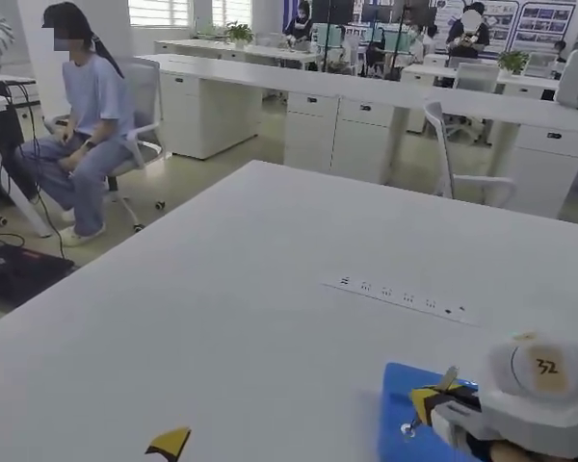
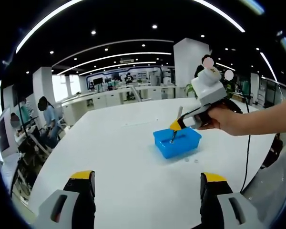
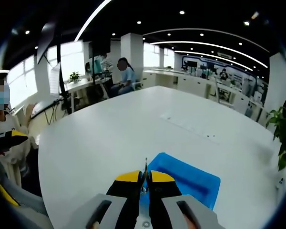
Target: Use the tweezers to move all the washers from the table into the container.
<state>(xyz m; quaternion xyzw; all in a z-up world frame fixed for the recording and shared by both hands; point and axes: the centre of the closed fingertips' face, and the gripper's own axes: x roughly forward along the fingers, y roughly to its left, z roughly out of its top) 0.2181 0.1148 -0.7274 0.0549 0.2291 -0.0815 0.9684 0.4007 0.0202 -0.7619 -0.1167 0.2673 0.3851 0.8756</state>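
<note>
A broad white table (image 1: 222,318) stands in an open office. The right gripper (image 3: 145,177) has its jaws pressed together on thin metal tweezers (image 2: 173,135), which point down into a blue container (image 2: 178,145) resting on the table. Whether the tweezer tips hold anything is too small to tell. 2 small pale washers (image 2: 187,160) lie on the table just beside the container. The left gripper (image 2: 148,176) hangs well apart from the container, its jaws spread wide. A white power strip (image 1: 405,298) lies flat farther across the table. Beyond the table, 1 person (image 1: 82,115) sits on an office chair (image 1: 144,96).
</note>
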